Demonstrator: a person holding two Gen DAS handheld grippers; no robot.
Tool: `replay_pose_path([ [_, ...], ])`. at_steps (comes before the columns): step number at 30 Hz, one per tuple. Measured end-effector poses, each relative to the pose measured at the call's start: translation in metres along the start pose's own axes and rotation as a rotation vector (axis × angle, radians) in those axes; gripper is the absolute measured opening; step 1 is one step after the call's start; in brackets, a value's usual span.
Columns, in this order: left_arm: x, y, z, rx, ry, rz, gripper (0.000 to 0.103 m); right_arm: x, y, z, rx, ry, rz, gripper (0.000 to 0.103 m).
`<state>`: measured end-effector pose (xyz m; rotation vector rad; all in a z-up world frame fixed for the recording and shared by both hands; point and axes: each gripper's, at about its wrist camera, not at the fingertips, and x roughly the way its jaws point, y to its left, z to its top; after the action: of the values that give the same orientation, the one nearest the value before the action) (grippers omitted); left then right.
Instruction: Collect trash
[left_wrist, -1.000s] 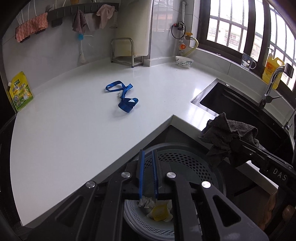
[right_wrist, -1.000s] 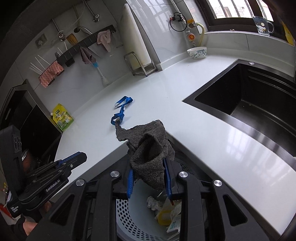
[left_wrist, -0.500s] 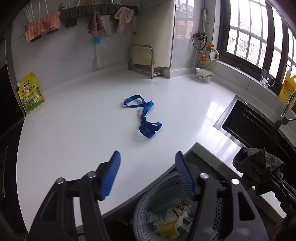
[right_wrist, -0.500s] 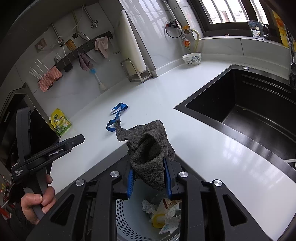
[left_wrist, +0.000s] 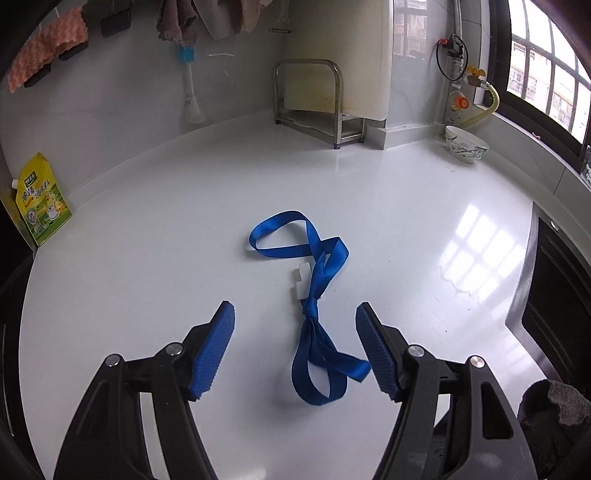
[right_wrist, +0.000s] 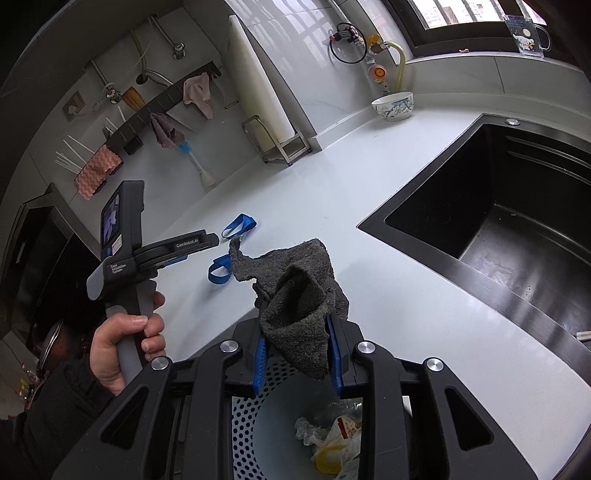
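Note:
A blue lanyard (left_wrist: 314, 295) lies knotted on the white counter (left_wrist: 147, 258). My left gripper (left_wrist: 295, 343) is open just above the counter, its fingers on either side of the lanyard's near loops. In the right wrist view the lanyard (right_wrist: 229, 245) is partly hidden by the left gripper (right_wrist: 199, 240). My right gripper (right_wrist: 297, 362) is shut on a dark grey cloth (right_wrist: 295, 295) and holds it over a white perforated trash bin (right_wrist: 243, 435) that has crumpled wrappers (right_wrist: 332, 439) inside.
A black sink (right_wrist: 498, 229) is set into the counter on the right. A patterned bowl (left_wrist: 465, 147), a metal rack (left_wrist: 314, 99) with a cutting board and a yellow pouch (left_wrist: 40, 203) stand along the back wall. Cloths hang on a wall rail (right_wrist: 162, 99).
My left gripper opened over the bin, then moved forward over the counter to the lanyard. My right gripper stayed over the bin with the cloth.

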<state>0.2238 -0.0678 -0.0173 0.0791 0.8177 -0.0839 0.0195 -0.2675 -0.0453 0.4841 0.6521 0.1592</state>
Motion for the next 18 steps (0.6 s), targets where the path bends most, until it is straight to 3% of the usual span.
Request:
replay_pose_path([
  [10, 0.055, -0.013, 0.014, 0.005, 0.077, 0.054, 0.066, 0.014, -0.018, 0.010, 0.025, 0.016, -0.003, 0.026],
  [13, 0.061, -0.015, 0.014, 0.016, 0.082, 0.053, 0.048, 0.016, -0.020, 0.009, 0.032, 0.020, 0.000, 0.025],
  [14, 0.062, -0.015, 0.015, 0.019, 0.082, 0.050, 0.037, 0.017, -0.020, 0.009, 0.035, 0.022, -0.001, 0.026],
  [15, 0.062, -0.016, 0.015, 0.023, 0.084, 0.039, 0.019, 0.018, -0.020, 0.008, 0.037, 0.024, -0.001, 0.026],
  [18, 0.059, -0.018, 0.015, 0.028, 0.093, 0.022, 0.019, 0.018, -0.019, 0.007, 0.039, 0.030, -0.002, 0.025],
])
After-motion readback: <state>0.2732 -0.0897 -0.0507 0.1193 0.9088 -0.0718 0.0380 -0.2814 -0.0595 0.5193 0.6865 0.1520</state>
